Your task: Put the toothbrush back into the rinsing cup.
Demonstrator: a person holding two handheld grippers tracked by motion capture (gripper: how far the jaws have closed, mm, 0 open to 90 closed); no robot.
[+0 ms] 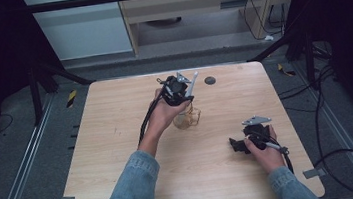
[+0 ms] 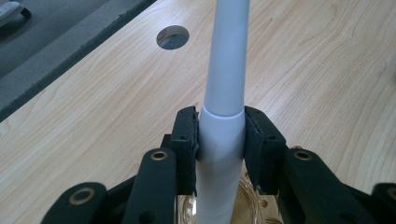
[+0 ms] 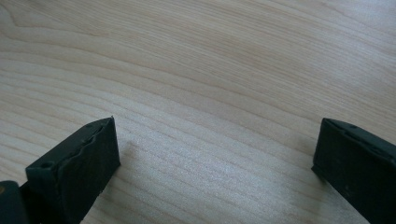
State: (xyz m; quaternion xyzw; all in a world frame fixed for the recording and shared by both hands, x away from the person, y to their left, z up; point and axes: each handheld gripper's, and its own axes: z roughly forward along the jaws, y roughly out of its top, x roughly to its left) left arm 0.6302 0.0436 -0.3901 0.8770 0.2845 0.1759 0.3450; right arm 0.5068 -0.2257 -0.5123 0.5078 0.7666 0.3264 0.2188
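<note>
Your two hands, one gripper busy, one idle

Your left gripper is raised over the middle of the table, forearm in a denim sleeve reaching forward — its jaws are clamped on a white rod, one pad on each side. Your right gripper sits low by the near right side, held in your right hand — jaws spread wide apart, nothing between them, pointing down at the wood.

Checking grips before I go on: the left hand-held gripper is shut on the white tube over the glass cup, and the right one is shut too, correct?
Not quite: the right hand-held gripper is open, its jaws wide apart over bare table in the right gripper view. The rest stands.
</note>
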